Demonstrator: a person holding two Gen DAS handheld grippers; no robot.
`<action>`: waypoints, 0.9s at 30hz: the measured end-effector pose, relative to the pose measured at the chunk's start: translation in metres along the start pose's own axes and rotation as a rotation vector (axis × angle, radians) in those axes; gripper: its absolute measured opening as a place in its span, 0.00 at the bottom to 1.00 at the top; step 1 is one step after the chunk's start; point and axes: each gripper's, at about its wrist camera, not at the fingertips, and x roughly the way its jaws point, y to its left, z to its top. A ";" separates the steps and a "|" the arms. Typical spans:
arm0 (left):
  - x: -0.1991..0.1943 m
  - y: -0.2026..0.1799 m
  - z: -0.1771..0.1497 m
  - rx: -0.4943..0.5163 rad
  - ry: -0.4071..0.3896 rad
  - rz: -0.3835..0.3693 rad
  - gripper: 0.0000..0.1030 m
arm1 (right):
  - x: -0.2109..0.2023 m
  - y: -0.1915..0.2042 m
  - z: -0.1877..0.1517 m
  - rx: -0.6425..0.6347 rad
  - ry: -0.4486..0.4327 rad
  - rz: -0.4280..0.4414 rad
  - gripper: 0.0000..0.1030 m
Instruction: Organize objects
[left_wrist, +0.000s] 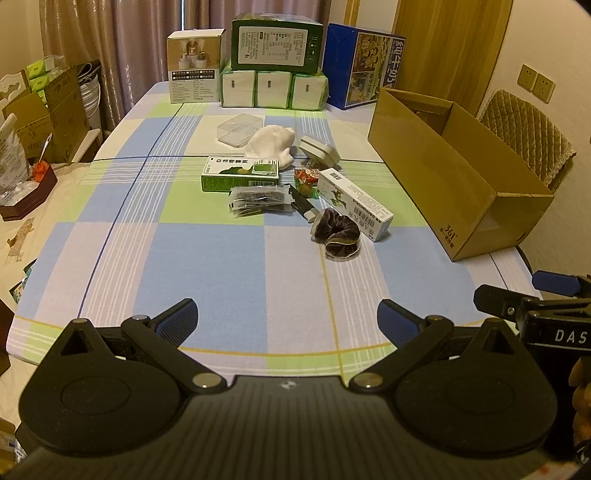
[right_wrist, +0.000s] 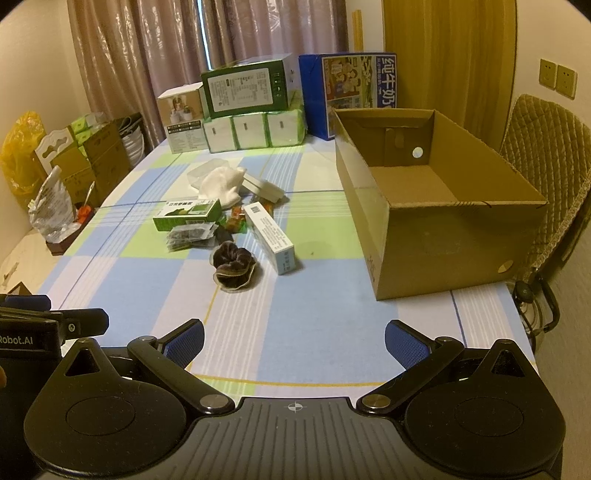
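Small clutter mid-table: green carton (left_wrist: 240, 173), white carton (left_wrist: 354, 199), dark scrunchie (left_wrist: 341, 236); open cardboard box (right_wrist: 443, 236) right

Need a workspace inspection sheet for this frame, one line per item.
Surface: checked tablecloth covers the table.
Job's things: green box, white box, dark scrunchie, sachet pack, white cloth, plug adapter, clear tub clustered mid-table; cardboard box open, looks empty.
Clutter: tissue packs and cartons at far edge.
Grippers: left gripper and right gripper open, holding nothing.
Cables: nothing seen.
Surroundings: curtains, padded chair.
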 end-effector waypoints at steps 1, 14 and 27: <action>0.000 0.000 0.000 -0.001 0.000 0.000 0.99 | 0.000 0.000 0.000 0.000 0.000 0.000 0.98; 0.000 0.004 -0.001 -0.018 0.002 0.000 0.99 | 0.001 0.001 -0.001 -0.006 0.002 0.002 0.98; 0.002 0.012 0.005 -0.027 -0.001 -0.008 0.99 | 0.004 0.004 0.001 -0.016 0.000 0.031 0.98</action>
